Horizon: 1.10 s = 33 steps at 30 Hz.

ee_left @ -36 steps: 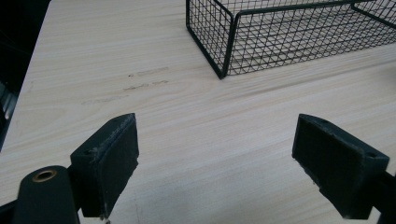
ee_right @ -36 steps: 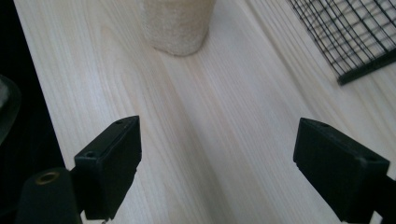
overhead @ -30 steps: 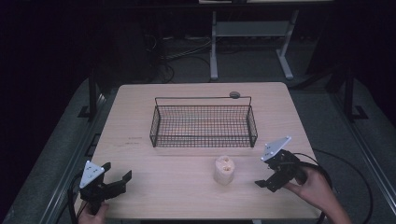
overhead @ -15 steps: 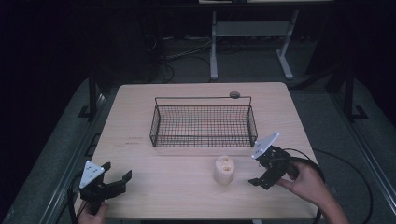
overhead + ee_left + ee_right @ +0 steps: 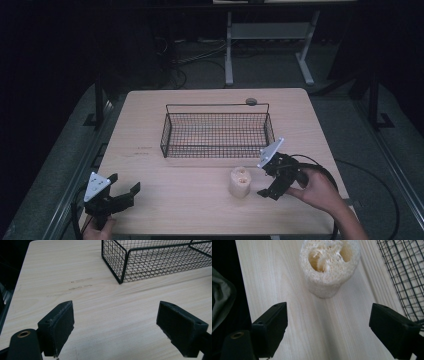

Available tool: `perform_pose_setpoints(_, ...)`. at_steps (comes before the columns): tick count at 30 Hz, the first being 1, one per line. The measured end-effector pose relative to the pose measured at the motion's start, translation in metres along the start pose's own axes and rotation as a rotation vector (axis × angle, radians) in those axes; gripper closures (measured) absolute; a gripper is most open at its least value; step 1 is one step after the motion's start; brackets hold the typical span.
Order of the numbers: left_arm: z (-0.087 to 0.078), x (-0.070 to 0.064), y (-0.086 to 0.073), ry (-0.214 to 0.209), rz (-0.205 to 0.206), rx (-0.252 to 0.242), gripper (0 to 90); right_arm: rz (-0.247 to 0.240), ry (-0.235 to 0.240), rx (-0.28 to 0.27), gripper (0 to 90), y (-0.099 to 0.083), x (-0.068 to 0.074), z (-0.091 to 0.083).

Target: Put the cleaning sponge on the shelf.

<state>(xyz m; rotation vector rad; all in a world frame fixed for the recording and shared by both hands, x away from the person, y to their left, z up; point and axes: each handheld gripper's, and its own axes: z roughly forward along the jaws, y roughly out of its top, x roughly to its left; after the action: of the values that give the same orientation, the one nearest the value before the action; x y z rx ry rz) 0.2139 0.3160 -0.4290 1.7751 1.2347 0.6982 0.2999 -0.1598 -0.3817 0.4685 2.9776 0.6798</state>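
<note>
Resting at the near left of the tabletop [image 5: 150, 200], the left tongs [image 5: 121, 196] stand apart and hold nothing. Ahead of them and off to their right stands one wire basket [image 5: 217, 131], with nothing in it. One loofah piece [image 5: 239, 182] stands upright just ahead of the right tongs [image 5: 266, 181], whose jaws also gape wide, not touching it. By my reading the grasp is not yet made; closing, lifting and placing all remain.
</note>
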Motion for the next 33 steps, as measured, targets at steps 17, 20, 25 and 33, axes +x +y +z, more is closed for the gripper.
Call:
perform_pose_setpoints(17,-0.001,0.001,0.000,0.000,0.000,-0.002,13.8,-0.039,0.054,0.042,14.7,0.033,-0.005,0.015)
perform_pose_setpoints(20,-0.001,0.001,0.000,0.000,-0.001,-0.004,13.8,-0.048,0.064,0.044,14.6,0.039,-0.006,0.018)
perform_pose_setpoints(25,-0.001,0.002,0.000,0.001,-0.003,-0.006,13.8,-0.046,0.076,0.076,14.7,0.045,-0.009,0.024)
perform_pose_setpoints(33,-0.002,0.002,0.001,0.000,-0.004,-0.006,13.8,-0.066,0.084,0.107,14.7,0.056,-0.012,0.034)
